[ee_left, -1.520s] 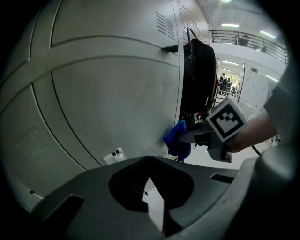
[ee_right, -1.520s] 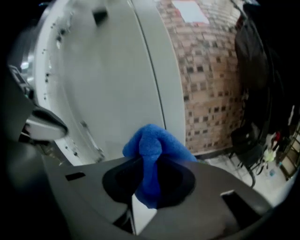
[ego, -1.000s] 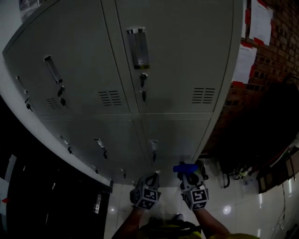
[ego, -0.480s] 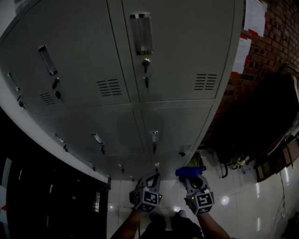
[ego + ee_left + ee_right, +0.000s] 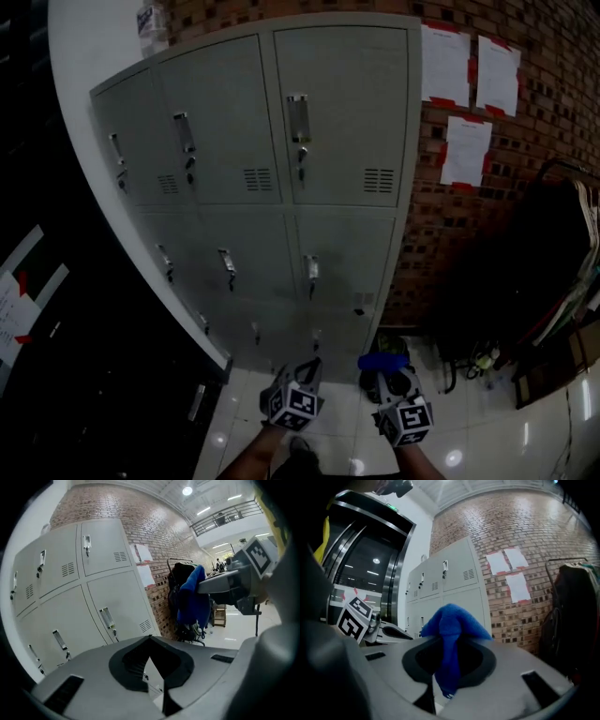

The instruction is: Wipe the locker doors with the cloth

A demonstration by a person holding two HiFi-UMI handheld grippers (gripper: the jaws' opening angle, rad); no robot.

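A bank of grey locker doors stands against a brick wall, also seen as the lockers and the lockers. A blue cloth hangs bunched from my right gripper, which is shut on it. In the head view the cloth and right gripper sit low, in front of the bottom row and apart from the doors. My left gripper is beside it on the left, its jaws shut with nothing between them. The left gripper view shows the cloth held in the air.
White paper sheets are stuck on the brick wall to the right of the lockers. A dark rack with hanging bags stands at the right. Glossy floor tiles lie below. A dark glass front runs along the left.
Both grippers have drawn back from the lockers and tilted up. The cloth was close to a lower door and is now held off it. The head view takes in the whole locker bank.
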